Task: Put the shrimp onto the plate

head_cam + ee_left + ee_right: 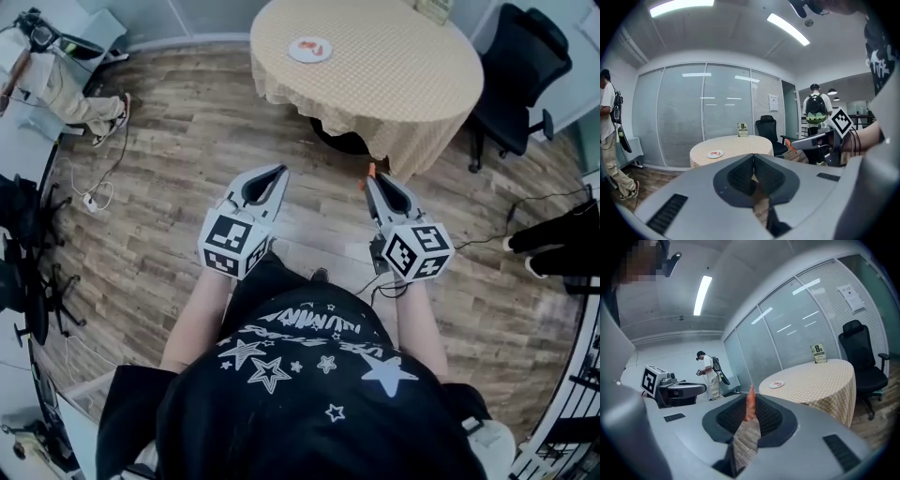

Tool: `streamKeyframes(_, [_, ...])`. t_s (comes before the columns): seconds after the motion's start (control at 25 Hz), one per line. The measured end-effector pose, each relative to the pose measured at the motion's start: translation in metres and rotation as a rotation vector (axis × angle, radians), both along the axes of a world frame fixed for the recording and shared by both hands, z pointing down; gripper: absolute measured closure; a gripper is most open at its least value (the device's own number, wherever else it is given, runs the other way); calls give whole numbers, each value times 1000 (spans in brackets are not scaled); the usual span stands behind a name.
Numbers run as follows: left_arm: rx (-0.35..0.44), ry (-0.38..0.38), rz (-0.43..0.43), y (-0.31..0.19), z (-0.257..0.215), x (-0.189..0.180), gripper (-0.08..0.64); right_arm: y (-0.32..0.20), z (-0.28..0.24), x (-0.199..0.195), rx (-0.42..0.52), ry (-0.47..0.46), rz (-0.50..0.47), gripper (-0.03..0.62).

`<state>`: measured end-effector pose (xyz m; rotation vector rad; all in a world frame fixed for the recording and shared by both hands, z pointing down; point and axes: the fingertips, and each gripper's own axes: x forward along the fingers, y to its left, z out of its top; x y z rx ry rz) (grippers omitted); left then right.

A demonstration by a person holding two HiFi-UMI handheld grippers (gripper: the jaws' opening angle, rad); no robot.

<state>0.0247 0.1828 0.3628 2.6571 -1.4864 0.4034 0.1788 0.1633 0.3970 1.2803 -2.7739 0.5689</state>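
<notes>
An orange shrimp [750,404] sticks up between the closed jaws of my right gripper [751,401]; in the head view its tip shows at the shrimp [370,172] end of the right gripper [373,178]. My left gripper [278,172] is shut with nothing in it, its jaws meeting in the left gripper view [753,159]. A white plate [309,49] with something orange on it lies on the round table [394,66], well ahead of both grippers. The plate [715,153] and plate [776,385] also show small in both gripper views.
A black office chair [520,66] stands right of the table. A sign card [742,129] stands on the tabletop. A person [66,89] stands at far left; another with a backpack [815,110] at right. Cables [89,192] lie on the wood floor.
</notes>
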Motion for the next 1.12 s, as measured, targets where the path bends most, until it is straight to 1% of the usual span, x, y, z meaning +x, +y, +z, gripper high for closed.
streamKeyframes(0.24, [-58, 30, 0, -1, 11, -8, 552, -11, 5, -2, -25, -22, 26, 534])
streamKeyframes(0.36, [-59, 46, 13, -15, 11, -5, 551, -15, 9, 3, -34, -11, 45, 534])
streamKeyframes(0.6, [-66, 61, 86, -47, 19, 13, 551, -29, 10, 18, -37, 13, 108, 534])
streamKeyframes(0.8, [-63, 72, 114, -78, 19, 21, 551, -47, 13, 18, -51, 19, 133, 534])
streamKeyframes(0.92, [-75, 81, 114, -97, 22, 13, 551, -63, 16, 10, -60, 33, 126, 534])
streamKeyframes(1.12, [-100, 105, 87, -134, 28, -15, 551, -103, 16, -13, -72, 47, 116, 534])
